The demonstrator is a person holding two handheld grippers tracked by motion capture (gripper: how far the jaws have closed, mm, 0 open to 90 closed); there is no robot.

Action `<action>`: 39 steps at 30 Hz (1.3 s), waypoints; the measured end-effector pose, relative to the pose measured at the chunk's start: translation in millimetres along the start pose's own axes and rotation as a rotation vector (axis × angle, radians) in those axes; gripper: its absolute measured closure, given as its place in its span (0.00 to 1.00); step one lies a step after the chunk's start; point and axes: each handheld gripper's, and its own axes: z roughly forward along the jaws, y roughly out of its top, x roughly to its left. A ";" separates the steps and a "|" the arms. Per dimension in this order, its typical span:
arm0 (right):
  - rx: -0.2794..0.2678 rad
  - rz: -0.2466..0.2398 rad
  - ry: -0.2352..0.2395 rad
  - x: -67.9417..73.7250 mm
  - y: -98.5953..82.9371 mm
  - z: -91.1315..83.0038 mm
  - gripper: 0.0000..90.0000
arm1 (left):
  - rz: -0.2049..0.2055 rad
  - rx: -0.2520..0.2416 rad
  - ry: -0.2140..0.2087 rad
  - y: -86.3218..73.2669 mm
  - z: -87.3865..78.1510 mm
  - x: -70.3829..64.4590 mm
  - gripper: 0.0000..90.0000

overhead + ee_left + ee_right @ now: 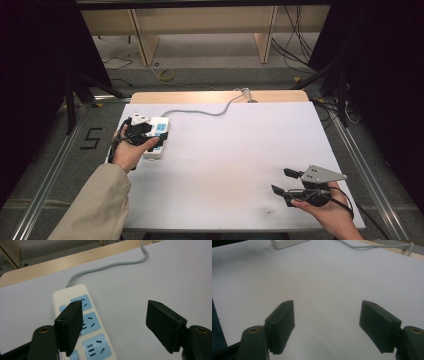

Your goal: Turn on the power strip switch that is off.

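Observation:
A white power strip (161, 125) with blue sockets lies at the left of the white table (225, 150). Its grey cable (200, 111) runs to the back edge. My left gripper (154, 136) hovers open over the strip. In the left gripper view the strip (93, 326) lies under the left jaw, and the gripper (113, 312) holds nothing. My right gripper (281, 181) stands open near the front right corner. In the right gripper view its jaws (327, 310) frame bare table, with the strip (287, 243) and the cable (374, 246) far off.
A wooden strip (215, 96) borders the table's back edge. Behind it are wooden shelf legs (142, 40) and loose cables (295, 47) on the floor. Metal rails (50, 170) run along both sides of the table. A beige sleeve (95, 205) comes in at the bottom left.

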 end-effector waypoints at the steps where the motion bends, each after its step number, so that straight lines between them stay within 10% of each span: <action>1: 0.001 0.000 0.001 0.0 0.0 0.0 0.32 | 0.017 -0.018 -0.003 -2.8 -2.4 -3.9 0.31; 20: 0.001 0.002 0.002 0.0 -0.1 0.7 0.32 | 0.185 -0.015 -0.119 -61.2 -42.0 -55.2 0.28; 39: 0.002 -0.004 0.001 -0.4 0.2 0.2 0.32 | 0.205 0.007 -0.149 -76.0 -55.8 -63.0 0.27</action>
